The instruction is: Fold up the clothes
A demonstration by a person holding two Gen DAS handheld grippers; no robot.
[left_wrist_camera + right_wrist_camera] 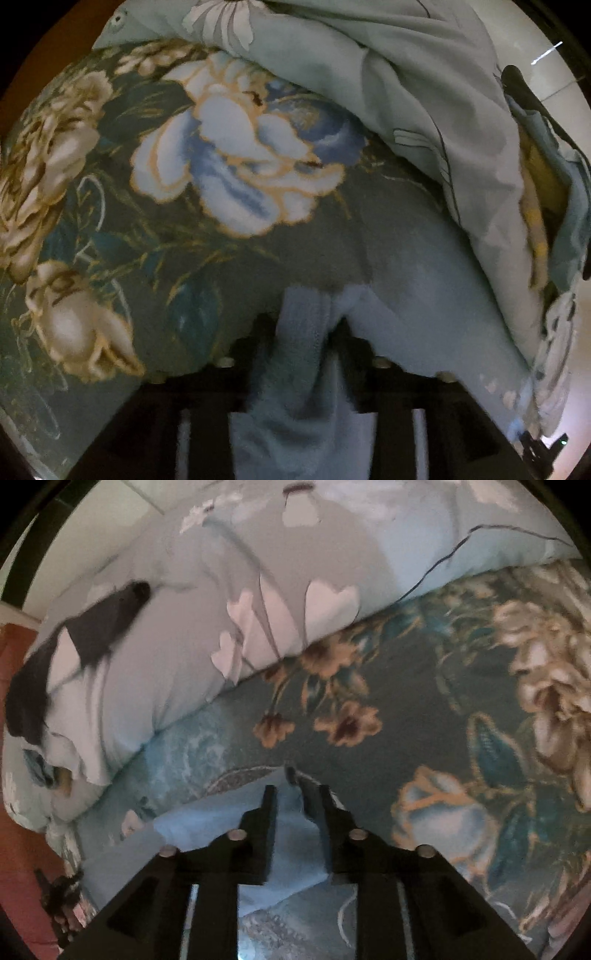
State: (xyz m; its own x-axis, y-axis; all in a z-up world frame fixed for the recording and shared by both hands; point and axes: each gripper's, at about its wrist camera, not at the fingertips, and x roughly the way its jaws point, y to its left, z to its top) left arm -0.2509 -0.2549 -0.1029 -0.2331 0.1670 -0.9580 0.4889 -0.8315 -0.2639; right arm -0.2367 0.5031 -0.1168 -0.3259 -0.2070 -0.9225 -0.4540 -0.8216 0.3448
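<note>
Left tool: closed on a bunched edge of the pale blue garment, cloth passing between its fingers. Right tool: fingers narrowly parted around a corner of the same garment; a firm grip cannot be confirmed. The garment lies on the floral bedspread, near the crumpled grey duvet. Recommendation: keep both held points level and taut, carry the edge over evenly, and keep it clear of the duvet.

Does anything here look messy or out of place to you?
Nothing looks damaged or spilled. The pale floral quilt lies rumpled in a heap over the dark floral bedspread. Both tongs, left and right, pinch a light blue cloth.
</note>
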